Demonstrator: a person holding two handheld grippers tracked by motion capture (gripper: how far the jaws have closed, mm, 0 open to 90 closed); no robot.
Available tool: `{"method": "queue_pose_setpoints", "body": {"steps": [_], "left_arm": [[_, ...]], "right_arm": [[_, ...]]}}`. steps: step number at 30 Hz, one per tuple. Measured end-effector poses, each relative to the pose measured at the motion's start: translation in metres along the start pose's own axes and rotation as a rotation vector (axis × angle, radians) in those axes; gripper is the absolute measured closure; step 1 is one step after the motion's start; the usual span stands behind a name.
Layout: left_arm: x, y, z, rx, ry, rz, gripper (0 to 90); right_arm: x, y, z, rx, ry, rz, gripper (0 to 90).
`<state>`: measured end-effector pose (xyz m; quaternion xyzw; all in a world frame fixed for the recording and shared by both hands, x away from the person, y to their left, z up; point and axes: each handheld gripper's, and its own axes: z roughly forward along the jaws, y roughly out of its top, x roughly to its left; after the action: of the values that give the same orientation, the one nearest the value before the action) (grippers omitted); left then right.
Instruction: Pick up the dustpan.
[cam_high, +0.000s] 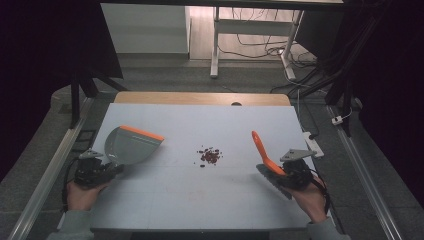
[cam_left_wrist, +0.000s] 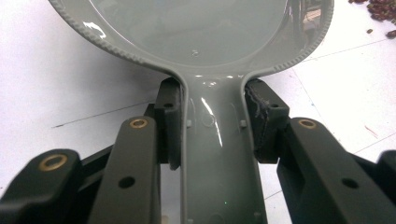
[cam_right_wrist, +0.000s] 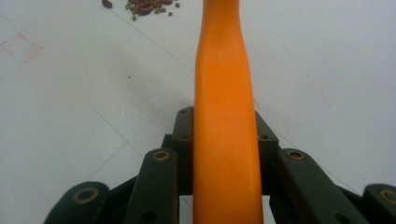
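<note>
From the high view, my left gripper (cam_high: 100, 170) sits at the near left of the desk (cam_high: 165, 200), its fingers clenched on the handle of the grey dustpan (cam_high: 131, 145). The pan's orange lip points toward the middle of the desk. My right gripper (cam_high: 285, 175) is at the near right, grasping the orange brush (cam_high: 262, 152), whose handle slants up and away from me while the dark bristle head lies low by my hand. Between the two, well apart from both, a small heap of beans (cam_high: 209, 156) lies on the desk.

In the left gripper view, my fingers (cam_left_wrist: 170, 116) press on both sides of the dustpan's (cam_left_wrist: 196, 28) narrow grey handle, just below where it widens into the pan. A few beans (cam_left_wrist: 380, 9) show at the top right corner.

In the right gripper view, my fingers (cam_right_wrist: 184, 140) clamp the brush's (cam_right_wrist: 224, 116) orange handle from both sides. The handle runs straight up between them. The beans (cam_right_wrist: 147, 5) lie at the top, left of the handle.
</note>
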<state>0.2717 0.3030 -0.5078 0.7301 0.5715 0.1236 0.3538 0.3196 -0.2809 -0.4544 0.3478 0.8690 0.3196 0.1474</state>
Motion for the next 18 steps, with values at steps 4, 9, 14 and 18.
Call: {"method": "queue_pose_setpoints", "body": {"steps": [4, 9, 14, 18], "left_arm": [[-0.001, 0.000, -0.001, -0.016, -0.019, 0.021, 62.0], [-0.006, 0.003, -0.004, -0.036, -0.044, 0.071, 62.0], [-0.012, 0.005, -0.007, -0.070, -0.070, 0.110, 62.0], [-0.013, 0.005, -0.007, -0.075, -0.092, 0.131, 62.0]], "right_arm": [[-0.001, 0.001, 0.000, -0.009, 0.003, 0.008, 70.5], [-0.004, 0.000, 0.002, -0.009, 0.001, 0.018, 70.5], [-0.009, -0.001, 0.002, -0.011, -0.003, 0.034, 70.5], [-0.010, -0.001, 0.001, -0.019, -0.004, 0.039, 70.5]]}}
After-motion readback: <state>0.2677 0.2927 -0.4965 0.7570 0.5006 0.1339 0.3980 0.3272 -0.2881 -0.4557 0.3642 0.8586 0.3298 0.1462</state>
